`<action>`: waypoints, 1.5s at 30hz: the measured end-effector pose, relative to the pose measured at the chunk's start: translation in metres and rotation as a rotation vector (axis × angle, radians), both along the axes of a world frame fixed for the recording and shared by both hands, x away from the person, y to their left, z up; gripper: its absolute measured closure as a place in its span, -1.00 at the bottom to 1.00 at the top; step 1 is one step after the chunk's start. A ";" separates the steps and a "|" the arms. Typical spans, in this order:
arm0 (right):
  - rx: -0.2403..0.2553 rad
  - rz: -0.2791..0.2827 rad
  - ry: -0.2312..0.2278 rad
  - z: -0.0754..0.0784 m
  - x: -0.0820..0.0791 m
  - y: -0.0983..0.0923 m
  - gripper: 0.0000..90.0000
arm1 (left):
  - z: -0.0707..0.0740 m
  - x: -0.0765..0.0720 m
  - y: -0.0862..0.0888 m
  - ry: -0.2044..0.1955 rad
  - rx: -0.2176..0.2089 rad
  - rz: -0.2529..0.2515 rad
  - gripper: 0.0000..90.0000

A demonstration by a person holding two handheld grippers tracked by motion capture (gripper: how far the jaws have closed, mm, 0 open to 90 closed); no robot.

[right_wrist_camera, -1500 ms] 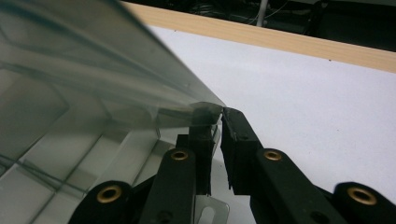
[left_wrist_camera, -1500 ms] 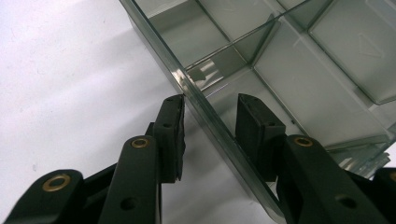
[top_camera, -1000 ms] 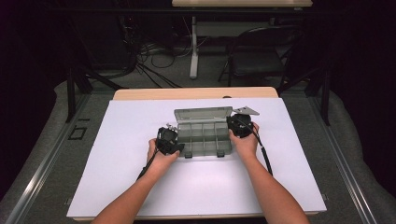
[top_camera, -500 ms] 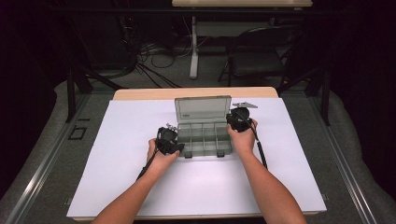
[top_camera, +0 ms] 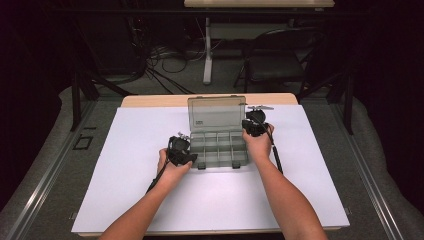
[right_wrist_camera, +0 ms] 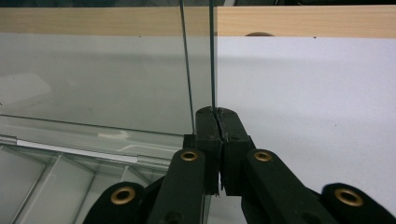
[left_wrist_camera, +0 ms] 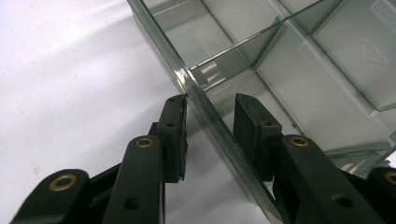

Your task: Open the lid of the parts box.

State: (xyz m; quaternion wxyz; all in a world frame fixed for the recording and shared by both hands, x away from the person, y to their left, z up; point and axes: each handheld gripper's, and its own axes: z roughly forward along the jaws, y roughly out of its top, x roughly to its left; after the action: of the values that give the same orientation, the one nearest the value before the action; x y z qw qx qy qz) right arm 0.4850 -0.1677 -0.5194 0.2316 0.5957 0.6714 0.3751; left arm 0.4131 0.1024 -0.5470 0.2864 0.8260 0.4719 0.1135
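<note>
A clear grey compartment box lies in the middle of the white mat, its lid standing upright at the far side. My left gripper is at the box's near left corner. Its jaws stand one on each side of the left wall, closed on it. My right gripper is at the lid's right edge. In the right gripper view it is shut on that thin lid edge. The compartments look bare.
The white mat covers a wooden table whose far edge shows behind the box. Beyond the table are a chair, a table leg and floor cables. A cable trails from each gripper along the forearm.
The lid has swung up from a low tilt to upright, carried by my right gripper moving up and away. My left gripper has stayed in place on the box.
</note>
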 end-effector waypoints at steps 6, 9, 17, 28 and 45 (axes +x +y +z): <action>-0.001 -0.002 0.024 0.000 0.007 0.000 0.98 | 0.000 0.000 0.000 0.007 -0.003 0.002 0.45; 0.001 -0.002 0.041 0.000 0.009 0.000 0.98 | 0.000 0.000 0.001 0.007 -0.006 0.003 0.45; 0.013 -0.020 0.058 -0.002 0.014 0.001 0.98 | 0.000 0.001 0.001 0.007 -0.008 0.002 0.46; 0.012 -0.026 0.077 -0.004 0.019 0.001 0.98 | 0.000 0.001 0.001 0.009 -0.009 0.003 0.46; 0.025 -0.037 0.107 -0.010 0.024 0.001 0.98 | 0.000 0.001 0.002 0.011 -0.013 0.002 0.46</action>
State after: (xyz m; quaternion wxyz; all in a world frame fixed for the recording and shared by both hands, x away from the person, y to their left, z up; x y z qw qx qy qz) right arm 0.5087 -0.1672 -0.5296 0.1946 0.6300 0.6671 0.3467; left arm 0.4145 0.1040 -0.5472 0.2892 0.8243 0.4750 0.1060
